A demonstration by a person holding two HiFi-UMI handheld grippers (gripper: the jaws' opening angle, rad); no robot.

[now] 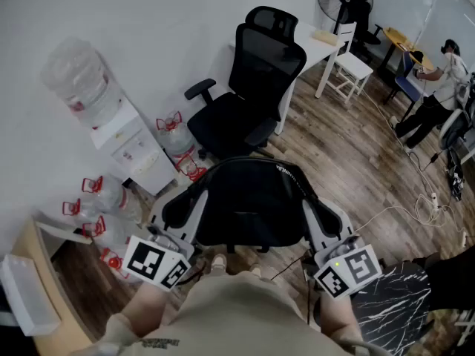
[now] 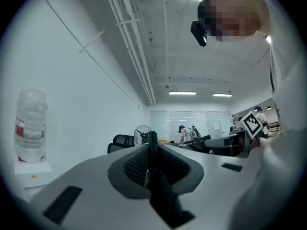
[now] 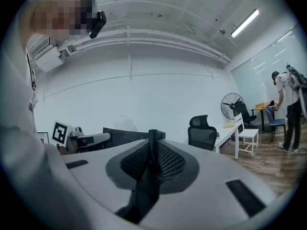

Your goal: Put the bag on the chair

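Black bag (image 1: 245, 199) hangs in air between your two grippers, above wood floor (image 1: 349, 154); near side of black office chair (image 1: 249, 87), not touching its seat; your left gripper (image 2: 151, 152) has jaws nearly together, clamped on thin black strap (image 2: 162, 198) of bag; your right gripper (image 3: 152, 150) same, jaws pinching strap on bag's other side; water dispenser (image 1: 130, 143) by wall left of chair; white table (image 1: 319, 47) beyond it.
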